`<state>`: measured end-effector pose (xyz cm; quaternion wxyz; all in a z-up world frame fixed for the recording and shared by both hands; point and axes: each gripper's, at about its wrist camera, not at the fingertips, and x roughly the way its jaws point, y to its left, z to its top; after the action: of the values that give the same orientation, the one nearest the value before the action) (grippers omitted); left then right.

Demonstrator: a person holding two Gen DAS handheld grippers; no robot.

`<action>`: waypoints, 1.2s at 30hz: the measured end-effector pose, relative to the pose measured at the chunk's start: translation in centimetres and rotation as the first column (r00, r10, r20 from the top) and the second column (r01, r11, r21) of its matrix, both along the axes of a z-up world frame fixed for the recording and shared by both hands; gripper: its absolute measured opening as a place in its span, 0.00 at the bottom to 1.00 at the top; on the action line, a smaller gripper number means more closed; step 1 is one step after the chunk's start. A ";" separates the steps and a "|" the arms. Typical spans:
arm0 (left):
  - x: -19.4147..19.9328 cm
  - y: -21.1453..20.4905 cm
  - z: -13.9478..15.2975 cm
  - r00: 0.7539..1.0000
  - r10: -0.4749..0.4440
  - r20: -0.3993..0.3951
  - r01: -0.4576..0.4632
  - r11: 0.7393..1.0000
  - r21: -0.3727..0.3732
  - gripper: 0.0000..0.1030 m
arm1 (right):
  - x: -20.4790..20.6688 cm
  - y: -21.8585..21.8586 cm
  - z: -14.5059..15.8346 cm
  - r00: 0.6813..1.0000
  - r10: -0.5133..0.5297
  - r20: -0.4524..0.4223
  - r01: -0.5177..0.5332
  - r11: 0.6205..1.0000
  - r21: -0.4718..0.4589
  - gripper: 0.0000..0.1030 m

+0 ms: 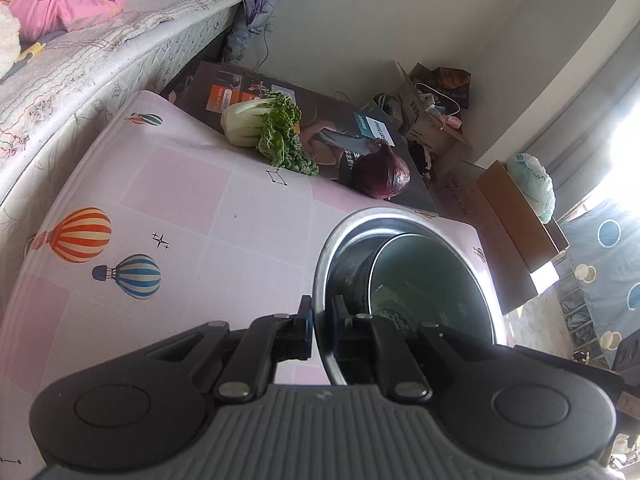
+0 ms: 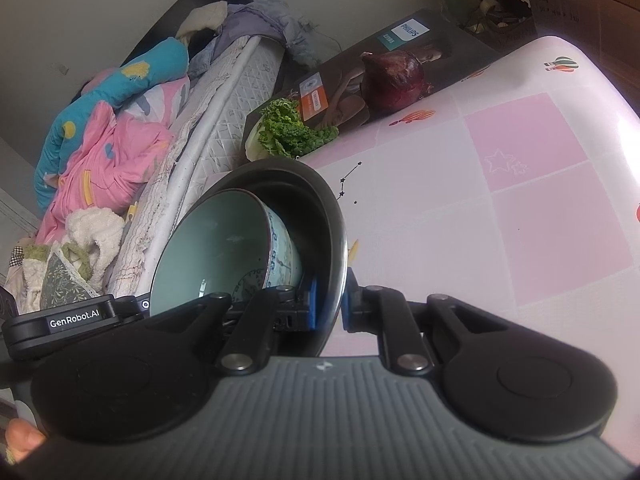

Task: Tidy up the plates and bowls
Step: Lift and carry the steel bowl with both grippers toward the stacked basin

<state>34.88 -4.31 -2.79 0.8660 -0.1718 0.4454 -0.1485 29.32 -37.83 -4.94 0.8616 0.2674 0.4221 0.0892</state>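
Your left gripper [image 1: 322,322] and right gripper [image 2: 330,304] are each clamped tight on opposite sides of the steel basin's rim [image 1: 340,236]. A pale green bowl [image 2: 208,252] sits tilted inside the basin. Beyond the basin, the pink balloon-print tablecloth [image 1: 180,200] lies bare up to its far edge, where a bok choy [image 1: 264,128] and a red onion [image 1: 382,178] rest on a dark Philips box [image 2: 412,36]. A bed [image 1: 80,80] runs alongside the basin's table.
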 end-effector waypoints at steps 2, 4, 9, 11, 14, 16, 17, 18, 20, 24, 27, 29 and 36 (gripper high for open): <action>-1.0 0.4 0.4 1.000 0.005 0.001 -0.005 1.000 -0.005 0.08 | -0.9 0.3 0.5 1.000 0.004 0.003 -0.004 1.000 -0.003 0.11; -2.1 0.8 0.8 1.000 0.008 0.003 -0.008 1.000 -0.006 0.07 | -2.0 0.7 0.8 1.000 0.010 0.003 -0.010 1.000 -0.004 0.11; -4.5 1.6 1.1 1.000 0.009 0.000 -0.009 1.000 -0.004 0.07 | -5.0 1.4 1.2 1.000 0.016 -0.002 -0.016 1.000 0.003 0.11; -5.8 2.0 1.0 1.000 0.008 -0.003 -0.008 1.000 -0.001 0.07 | -6.1 1.8 1.1 1.000 0.017 -0.005 -0.017 1.000 0.004 0.11; -7.4 2.4 0.6 1.000 0.006 -0.016 -0.006 1.000 0.004 0.07 | -8.2 2.2 0.7 1.000 0.017 -0.020 -0.017 1.000 0.008 0.11; -8.4 2.7 0.3 1.000 0.001 -0.022 -0.001 1.000 0.008 0.07 | -9.4 2.5 0.3 0.999 0.016 -0.030 -0.016 1.000 0.009 0.11; -8.8 2.8 0.1 1.000 -0.001 -0.026 0.001 1.000 0.008 0.07 | -10.1 2.6 0.1 0.999 0.016 -0.034 -0.015 1.000 0.009 0.11; -9.3 2.9 -0.1 1.000 -0.003 -0.031 0.003 1.000 0.009 0.07 | -10.6 2.8 0.0 0.999 0.015 -0.039 -0.015 1.000 0.009 0.11; -10.0 3.2 -0.5 0.999 -0.007 -0.036 0.007 1.000 0.012 0.07 | -11.6 3.1 -0.4 0.999 0.016 -0.045 -0.015 1.000 0.007 0.11; -11.1 3.4 -1.4 0.999 -0.013 -0.053 0.014 1.000 0.015 0.08 | -13.2 3.2 -1.3 0.998 0.016 -0.060 -0.016 1.000 0.008 0.11; -11.9 3.3 -2.2 0.997 -0.018 -0.070 0.020 0.999 0.026 0.08 | -14.3 3.2 -2.4 0.997 0.015 -0.081 -0.014 1.000 0.013 0.11; -12.3 3.3 -2.9 0.996 -0.024 -0.085 0.027 0.999 0.034 0.08 | -14.8 3.1 -3.0 0.995 0.015 -0.094 -0.013 1.000 0.016 0.11; -13.0 2.9 -4.5 0.993 -0.033 -0.114 0.040 0.997 0.062 0.08 | -15.6 3.1 -4.8 0.994 0.015 -0.111 -0.014 1.000 0.009 0.11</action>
<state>21.86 -1.44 -7.29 0.8417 -0.1437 0.5013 -0.1401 13.68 -34.72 -9.72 0.8350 0.2722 0.4711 0.0821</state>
